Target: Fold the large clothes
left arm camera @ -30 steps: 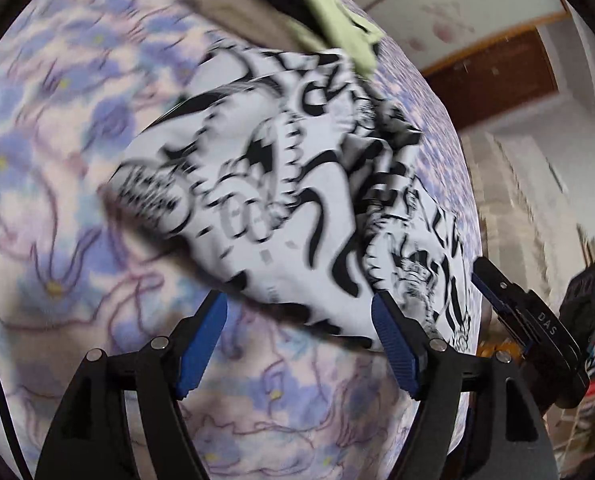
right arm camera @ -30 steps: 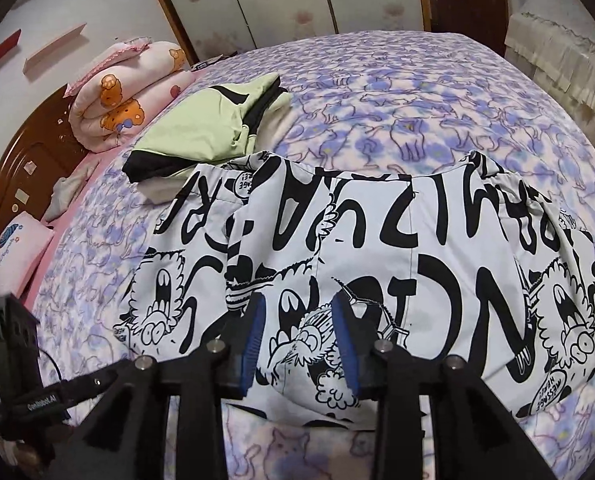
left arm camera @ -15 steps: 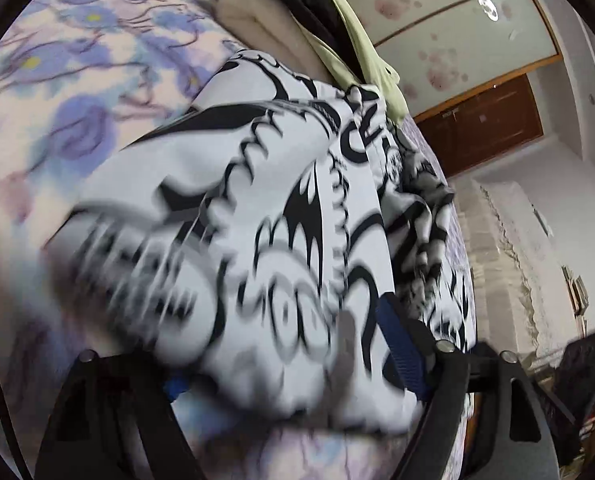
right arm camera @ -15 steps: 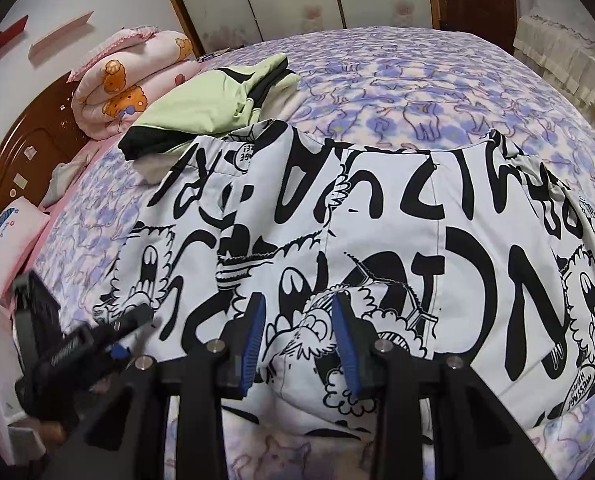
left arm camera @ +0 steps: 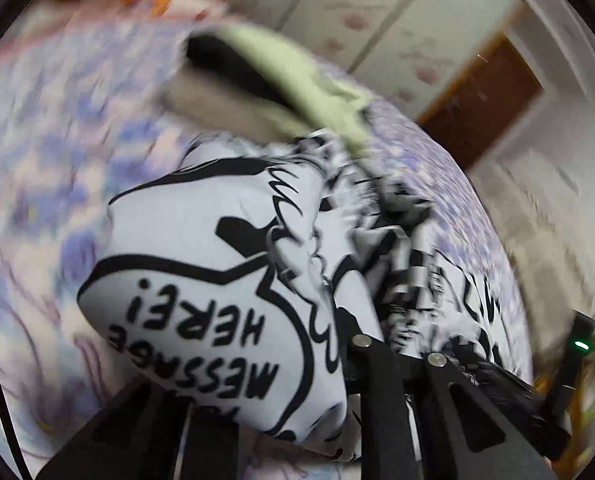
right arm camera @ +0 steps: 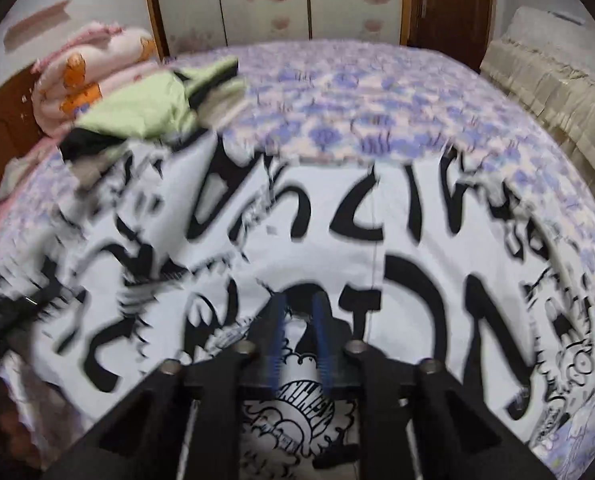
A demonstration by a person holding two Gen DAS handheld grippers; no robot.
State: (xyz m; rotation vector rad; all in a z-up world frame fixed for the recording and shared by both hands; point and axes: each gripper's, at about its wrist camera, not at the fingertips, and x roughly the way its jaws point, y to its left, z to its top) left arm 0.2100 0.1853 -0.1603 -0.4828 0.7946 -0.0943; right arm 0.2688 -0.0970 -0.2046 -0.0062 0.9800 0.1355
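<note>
We see the bed [right arm camera: 377, 92] under a purple floral sheet, with the black-and-white printed shirt [right arm camera: 337, 248] spread across its near half. A green garment [right arm camera: 145, 108] lies folded behind it. Left gripper [left arm camera: 337, 360] has just closed, clamped on a bunched shirt edge. Right gripper [right arm camera: 299, 340] has just closed too, its blue pads [right arm camera: 275, 344] pinching the shirt's near hem.

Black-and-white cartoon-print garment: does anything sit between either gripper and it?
No. The left gripper is shut on the black-and-white cartoon-print garment; the right gripper pinches its near part. The green-and-black clothes lie beyond.
</note>
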